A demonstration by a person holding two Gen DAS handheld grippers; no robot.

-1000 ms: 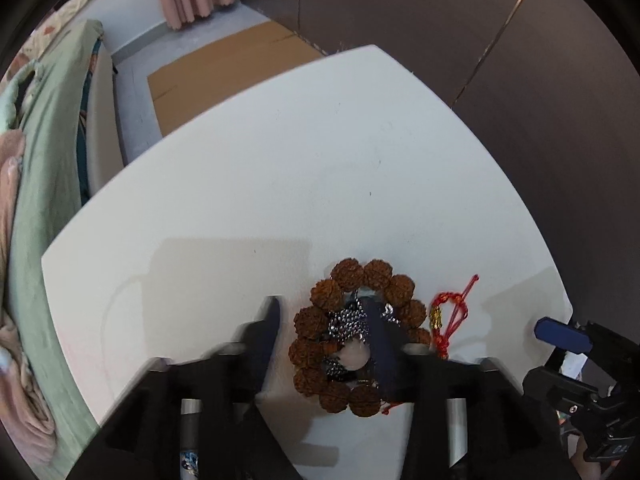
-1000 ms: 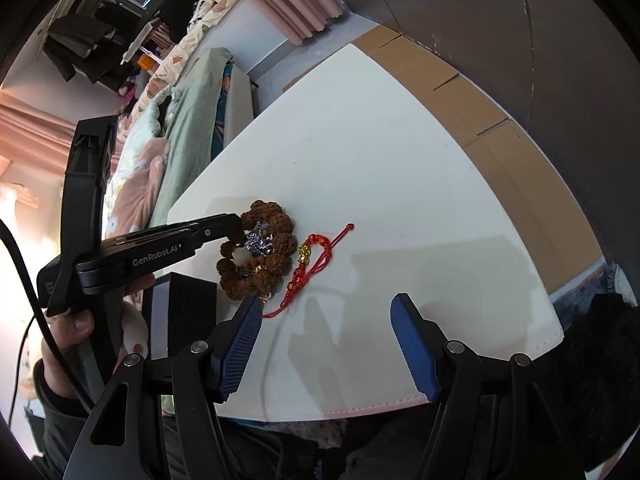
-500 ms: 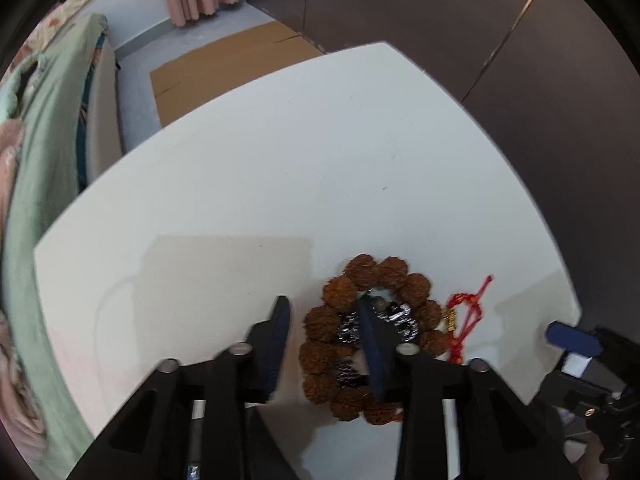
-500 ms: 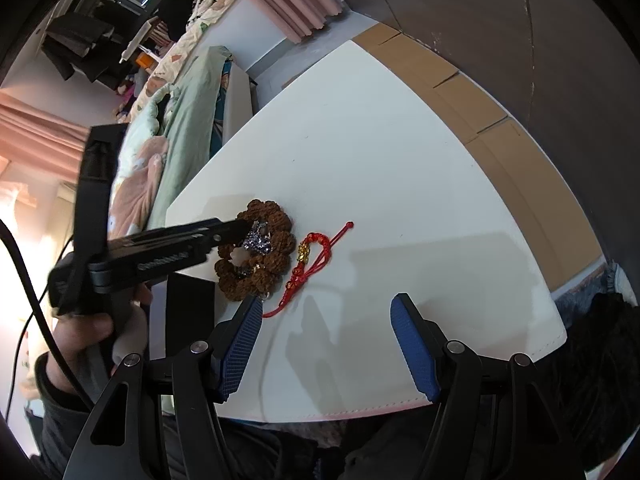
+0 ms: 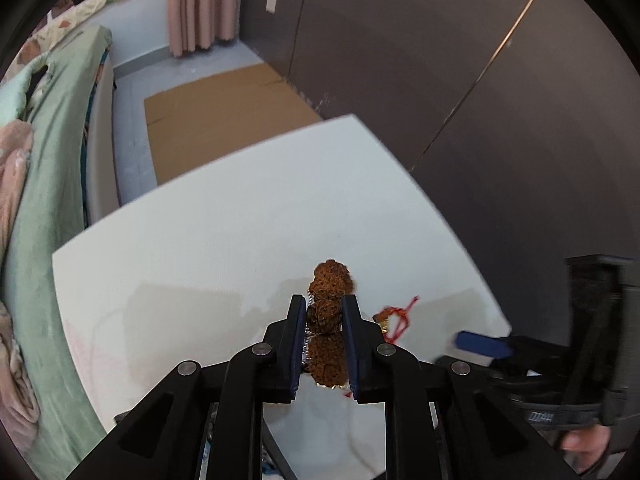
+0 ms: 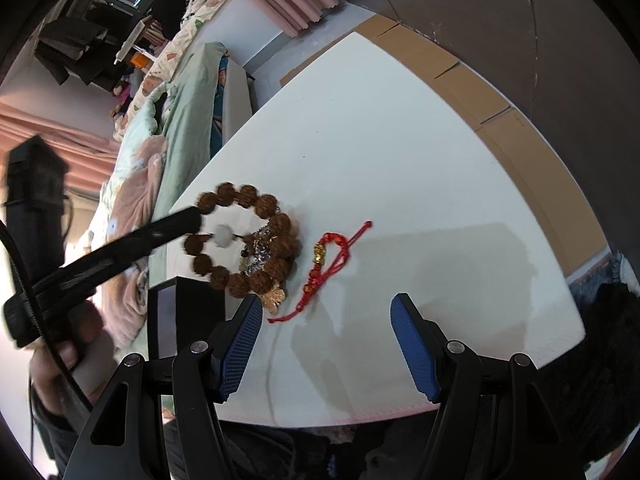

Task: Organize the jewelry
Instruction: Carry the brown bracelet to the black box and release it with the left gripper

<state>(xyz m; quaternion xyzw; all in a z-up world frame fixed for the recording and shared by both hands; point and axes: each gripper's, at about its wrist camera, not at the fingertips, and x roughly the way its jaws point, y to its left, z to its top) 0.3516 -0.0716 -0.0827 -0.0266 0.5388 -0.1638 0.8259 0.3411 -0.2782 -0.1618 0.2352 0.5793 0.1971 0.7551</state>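
Observation:
A bracelet of large brown beads stands edge-on between my left gripper's pads. Its jaws are closing and they press on a bead. In the right wrist view the brown bracelet hangs tilted from the left gripper, one side raised off the white table. A silver chain and a white bead show inside its ring. A red cord bracelet with a gold charm lies just to its right. My right gripper hovers open near the front edge, with nothing between its fingers.
A black box stands at the table's near left corner, below the beads. A bed with a green cover runs along the left side. Cardboard lies on the floor beyond the table, and dark wall panels stand behind.
My left gripper's jaws closed from wide apart onto the brown bracelet and rose, tipping it up off the table. The right gripper stayed where it was, still open.

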